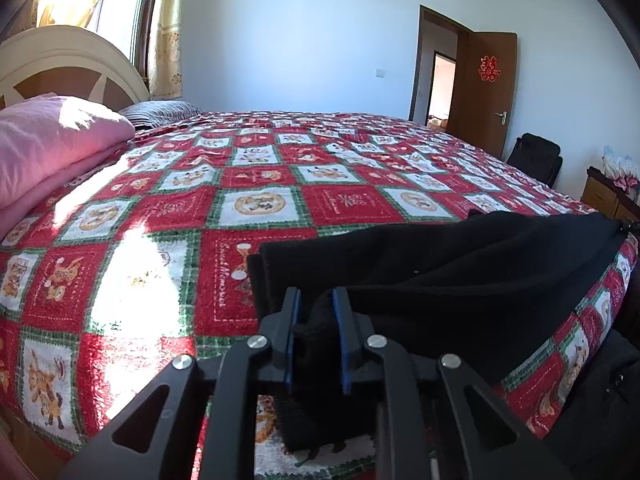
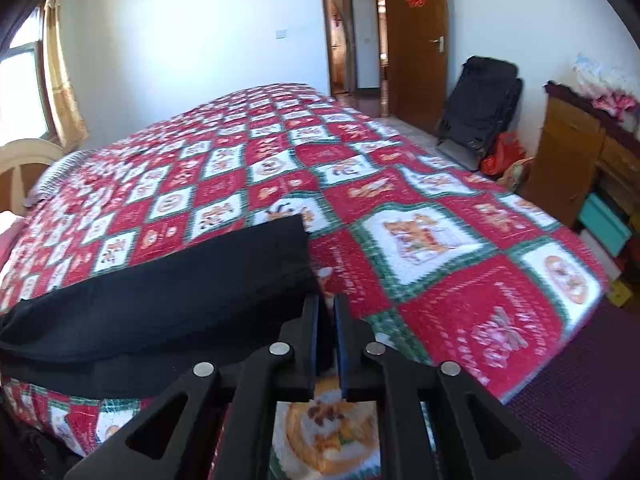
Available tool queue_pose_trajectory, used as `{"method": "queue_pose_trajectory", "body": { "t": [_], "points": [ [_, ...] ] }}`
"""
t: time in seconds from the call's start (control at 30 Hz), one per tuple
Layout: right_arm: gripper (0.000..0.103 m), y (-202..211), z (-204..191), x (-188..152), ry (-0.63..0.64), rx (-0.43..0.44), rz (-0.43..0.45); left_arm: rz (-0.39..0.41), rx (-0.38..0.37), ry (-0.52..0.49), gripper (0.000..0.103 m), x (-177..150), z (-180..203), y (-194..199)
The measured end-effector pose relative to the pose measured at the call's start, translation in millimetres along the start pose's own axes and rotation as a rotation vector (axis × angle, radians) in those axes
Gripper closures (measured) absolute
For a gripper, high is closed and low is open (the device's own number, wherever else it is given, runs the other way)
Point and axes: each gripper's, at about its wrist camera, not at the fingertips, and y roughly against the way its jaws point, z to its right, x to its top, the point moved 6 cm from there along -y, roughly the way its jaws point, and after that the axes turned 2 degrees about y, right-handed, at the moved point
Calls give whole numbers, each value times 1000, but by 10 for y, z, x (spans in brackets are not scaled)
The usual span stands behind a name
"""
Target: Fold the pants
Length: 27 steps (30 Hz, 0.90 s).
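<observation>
Pants (image 1: 460, 264) on checked quilt (image 1: 256, 204), L claw (image 1: 316, 300) clamping hem, R claw (image 2: 327, 304) slightly parted, empty, pink blanket (image 1: 52, 144) nearby

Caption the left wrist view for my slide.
Left tongs pinch black pants on a checked quilt.
</observation>
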Motion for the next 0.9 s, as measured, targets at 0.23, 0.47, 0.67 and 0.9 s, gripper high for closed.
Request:
{"method": "queue_pose_trajectory", "body": {
  "t": [0.23,0.47,0.67,0.9],
  "points": [
    [35,717,-427,221,74,32,187,10,56,-84,50,-70,-2,97],
    [36,700,-2333,-15,452,309,104,16,28,-124,81,-90,115,122],
    [39,447,-4008,-797,774,529,-16,18,47,-199,88,-64,205,127],
    [58,137,-4696,-1203,991,465,-13,31,43,-255,88,77,192,102]
  ]
}}
